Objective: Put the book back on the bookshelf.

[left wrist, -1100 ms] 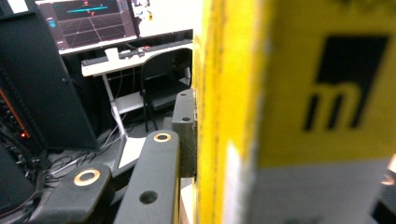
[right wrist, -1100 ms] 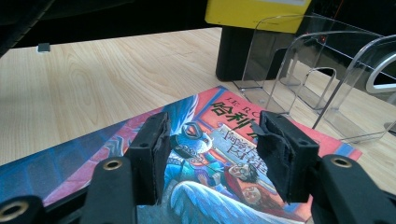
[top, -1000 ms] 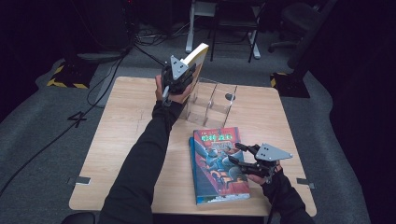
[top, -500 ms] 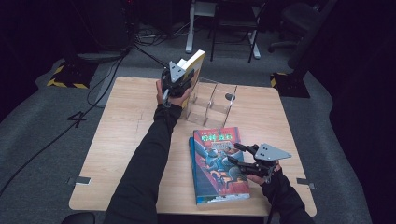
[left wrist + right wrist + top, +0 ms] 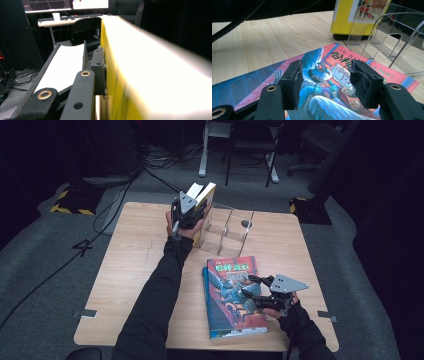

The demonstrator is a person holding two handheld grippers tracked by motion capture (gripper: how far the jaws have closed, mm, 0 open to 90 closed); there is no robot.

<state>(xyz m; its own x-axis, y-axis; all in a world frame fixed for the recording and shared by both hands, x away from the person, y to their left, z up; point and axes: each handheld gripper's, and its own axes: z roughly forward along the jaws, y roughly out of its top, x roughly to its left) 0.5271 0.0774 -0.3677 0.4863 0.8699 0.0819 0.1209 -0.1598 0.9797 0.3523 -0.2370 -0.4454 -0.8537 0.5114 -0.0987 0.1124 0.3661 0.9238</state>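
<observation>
The left gripper (image 5: 192, 210), clamped on the yellow book (image 5: 206, 205), has lowered it toward the rack (image 5: 227, 227) at 12 o'clock; the right gripper (image 5: 250, 292) rests spread over the red book (image 5: 227, 295).

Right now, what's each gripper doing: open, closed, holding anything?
Left gripper: closed on the yellow book, held upright at the clear rack.
Right gripper: open, holding nothing, jaws apart over the colourful book lying flat.

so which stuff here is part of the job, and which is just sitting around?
In the job:
yellow book, clamped in the left claw
clear rack
colourful book, under the open right claw

Lying about:
chairs
floor cables
</observation>
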